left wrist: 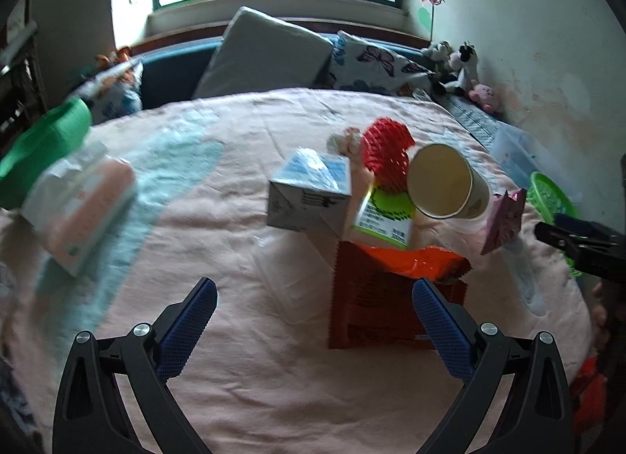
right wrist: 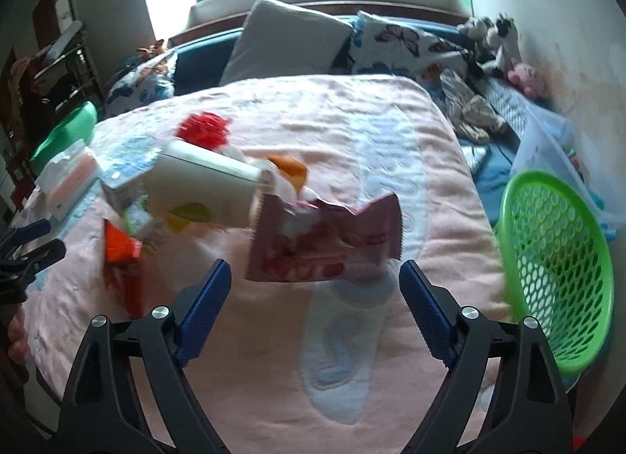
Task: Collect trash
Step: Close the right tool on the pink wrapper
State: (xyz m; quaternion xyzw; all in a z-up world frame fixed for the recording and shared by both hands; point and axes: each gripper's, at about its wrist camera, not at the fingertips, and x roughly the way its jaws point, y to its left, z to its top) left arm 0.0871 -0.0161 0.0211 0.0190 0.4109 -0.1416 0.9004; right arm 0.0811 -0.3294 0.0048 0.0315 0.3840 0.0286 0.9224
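Both grippers hover wide open over a pile of trash on the pink blanket (left wrist: 234, 395).

Far left, a tissue pack (left wrist: 82, 203) lies beside something green (left wrist: 43, 148) at the blanket's edge. The left gripper (left wrist: 315, 305) hangs with its blue pads spread apart, holding nothing, and the orange wrapper (left wrist: 391, 289) lies just ahead by its right pad (left wrist: 440, 330). Behind that, a blue-and-white carton (left wrist: 309, 195) leans against a green-labelled packet (left wrist: 385, 215), with a red spiky ball (left wrist: 385, 150) at the back. A paper cup (left wrist: 450, 182) lies tipped over, mouth facing the left camera. Next, the pink wrapper (right wrist: 324, 238) sits right in front of the right gripper (right wrist: 315, 289), whose fingers are spread and empty. Far right, the green basket (right wrist: 559, 266) stands tilted at the blanket's edge, well apart from the pile.
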